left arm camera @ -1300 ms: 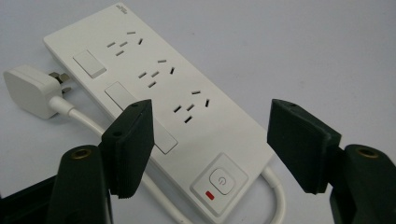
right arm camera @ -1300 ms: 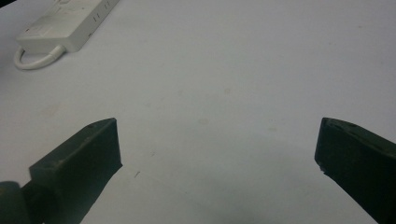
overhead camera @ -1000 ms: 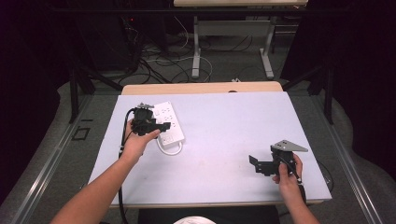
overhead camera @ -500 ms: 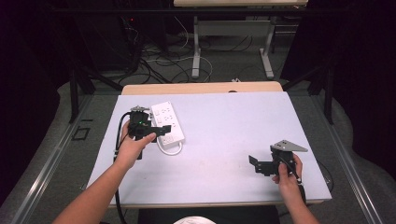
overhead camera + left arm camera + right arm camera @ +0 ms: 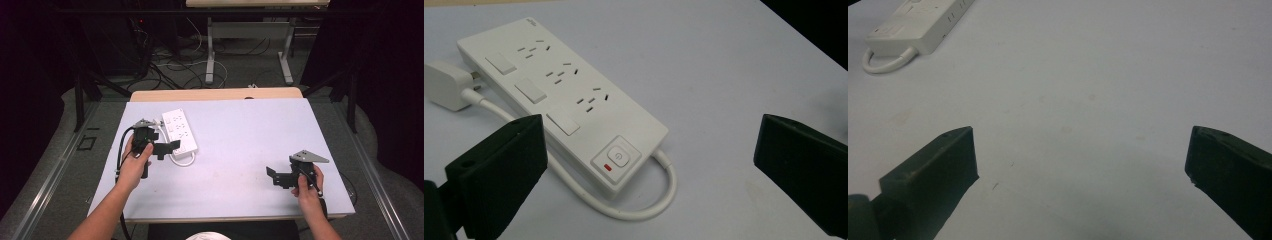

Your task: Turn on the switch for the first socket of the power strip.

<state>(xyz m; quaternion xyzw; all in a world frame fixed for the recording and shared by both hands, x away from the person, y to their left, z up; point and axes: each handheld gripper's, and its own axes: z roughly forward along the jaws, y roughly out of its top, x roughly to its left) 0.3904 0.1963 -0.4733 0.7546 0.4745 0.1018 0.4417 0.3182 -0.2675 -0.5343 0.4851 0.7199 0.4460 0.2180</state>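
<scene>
A pale grey desk [image 5: 240,150] is seen from above, with a person's two forearms reaching in from the bottom edge.

On the left, the person's left hand [image 5: 134,165] holds the left hand-held gripper [image 5: 167,146] low over the desk. Its black jaws point to the right and stand wide apart with nothing between them. Just beyond the jaw tips lies a white power strip [image 5: 179,131], flat on the desk in the left rear part and angled slightly. The gripper sits at the strip's near left side, very close, but the pictures do not settle whether it touches.

In the left gripper view, the power strip [image 5: 559,100] lies ahead between the two open jaws, closer to the left one. It has three socket groups, three white rocker switches and a square power button with a small red mark at its near end. A short white cord [image 5: 624,207] loops out from that end, and a white plug [image 5: 446,85] sits at the far left end.

On the right, well apart from the strip, the right hand [image 5: 306,187] holds the right hand-held gripper [image 5: 272,176] near the desk's front right corner, jaws spread open and empty, pointing left.
</scene>
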